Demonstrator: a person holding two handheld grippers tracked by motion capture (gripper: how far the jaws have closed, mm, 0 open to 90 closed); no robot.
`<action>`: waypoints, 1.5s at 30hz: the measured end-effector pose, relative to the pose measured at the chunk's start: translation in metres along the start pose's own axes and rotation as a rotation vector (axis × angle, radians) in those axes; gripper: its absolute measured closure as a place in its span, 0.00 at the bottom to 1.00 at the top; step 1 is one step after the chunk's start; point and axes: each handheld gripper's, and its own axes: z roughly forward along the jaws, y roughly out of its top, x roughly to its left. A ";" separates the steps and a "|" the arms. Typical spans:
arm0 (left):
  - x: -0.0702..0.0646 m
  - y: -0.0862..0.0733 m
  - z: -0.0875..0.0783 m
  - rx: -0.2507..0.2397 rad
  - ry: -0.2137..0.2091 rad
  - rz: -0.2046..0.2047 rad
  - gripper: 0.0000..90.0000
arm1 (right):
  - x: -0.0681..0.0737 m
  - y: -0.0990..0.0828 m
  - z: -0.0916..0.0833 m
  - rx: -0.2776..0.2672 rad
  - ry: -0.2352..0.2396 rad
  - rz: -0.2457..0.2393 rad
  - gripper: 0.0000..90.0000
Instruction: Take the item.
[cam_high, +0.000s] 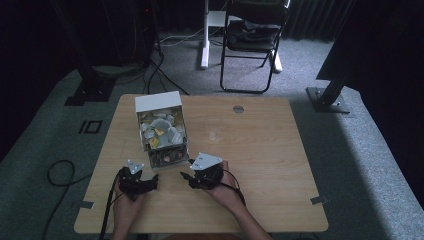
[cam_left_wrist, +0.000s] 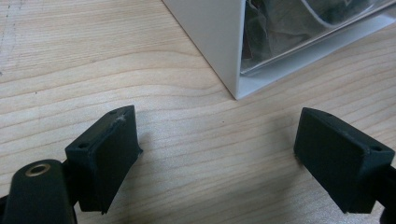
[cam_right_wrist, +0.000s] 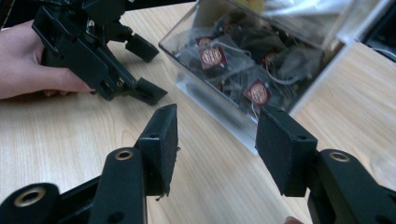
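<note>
Risk lies with the box (cam_high: 161, 131) at frame centre: the right tool (cam_right_wrist: 217, 135), half open and empty, could nudge its clear front. The left tool (cam_left_wrist: 217, 154), wide open and empty, steadies nothing.

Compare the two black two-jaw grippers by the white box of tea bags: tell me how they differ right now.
The left gripper has its jaws spread wide; the right gripper has its jaws set narrower. The left gripper points at the corner of the white cardboard box; the right gripper faces the box's clear front holding tea bags with red tags. Both are empty, hand-held low over the wooden table.
</note>
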 end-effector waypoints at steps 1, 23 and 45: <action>0.000 0.000 0.000 0.000 0.000 0.000 0.16 | 0.000 0.002 0.002 0.001 0.002 -0.003 0.54; 0.000 0.000 0.000 -0.001 0.000 0.000 0.16 | -0.003 0.009 0.042 -0.014 0.063 -0.041 0.51; 0.013 -0.004 -0.004 0.004 0.051 -0.052 0.16 | -0.001 0.006 0.051 0.027 0.102 -0.080 0.52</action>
